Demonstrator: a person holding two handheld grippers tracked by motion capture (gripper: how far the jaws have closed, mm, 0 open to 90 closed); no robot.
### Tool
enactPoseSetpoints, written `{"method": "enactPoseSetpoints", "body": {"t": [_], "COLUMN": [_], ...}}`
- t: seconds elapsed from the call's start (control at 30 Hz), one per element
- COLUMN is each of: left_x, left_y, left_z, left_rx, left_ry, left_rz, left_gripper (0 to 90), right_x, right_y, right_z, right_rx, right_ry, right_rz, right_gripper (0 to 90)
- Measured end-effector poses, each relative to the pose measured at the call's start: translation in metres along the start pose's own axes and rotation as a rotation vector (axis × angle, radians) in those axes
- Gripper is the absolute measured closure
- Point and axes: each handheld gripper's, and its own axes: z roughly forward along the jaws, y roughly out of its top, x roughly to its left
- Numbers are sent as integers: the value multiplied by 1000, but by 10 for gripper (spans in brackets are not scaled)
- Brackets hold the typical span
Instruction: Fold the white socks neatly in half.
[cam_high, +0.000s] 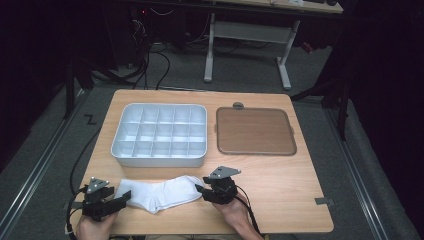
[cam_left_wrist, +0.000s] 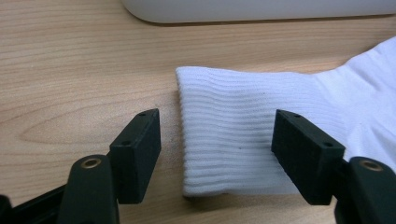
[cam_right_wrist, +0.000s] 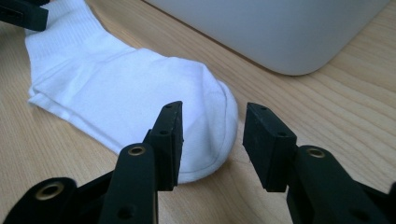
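The white sock (cam_high: 160, 195) lies flat on the bench (cam_high: 280, 190), stretched between your two hand-held grippers. Your left hand-held gripper (cam_left_wrist: 217, 140) sits at the ribbed cuff end: its jaws stand wide, one on bare wood just beside the cuff's edge, the other over the ribbing, and the pads press on nothing. Your right hand-held gripper (cam_right_wrist: 212, 135) sits at the toe end: its jaws stand partly apart, one over the rounded toe, the other over bare wood just past it, and the gap between them holds only the toe's tip, unpinched. Beyond both hand-held grippers, just past the sock, stands the white compartment tray (cam_high: 160, 155), its near wall close to the sock but apart from it. Further out from your right hand-held gripper, beside the tray, lies the brown flat lid (cam_high: 255, 131).
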Motion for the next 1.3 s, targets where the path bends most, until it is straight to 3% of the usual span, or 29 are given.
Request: {"method": "enactPoseSetpoints", "body": {"t": [0.23,0.5,0.77,1.07,1.3], "left_x": [0,-2,-4,-6,-10], "left_y": [-4,-6,-7,-5,-3], "left_z": [3,4,4,5,5], "left_rx": [16,17,25,40,43], "left_ry": [3,-6,-18,-50,-75], "left_rz": [16,45,57,29,28], "left_gripper": [368,478,581,711,748], "right_x": [-1,-3,-1,-1,-2], "right_y": [-2,-6,-7,-7,-6], "right_z": [8,12,12,11,5], "right_rx": [43,82,77,63,49], "right_ry": [6,7,-3,1,3], "right_rz": [-6,-12,-30,-31,-24], "right_gripper": [671,785,848,859,860]}}
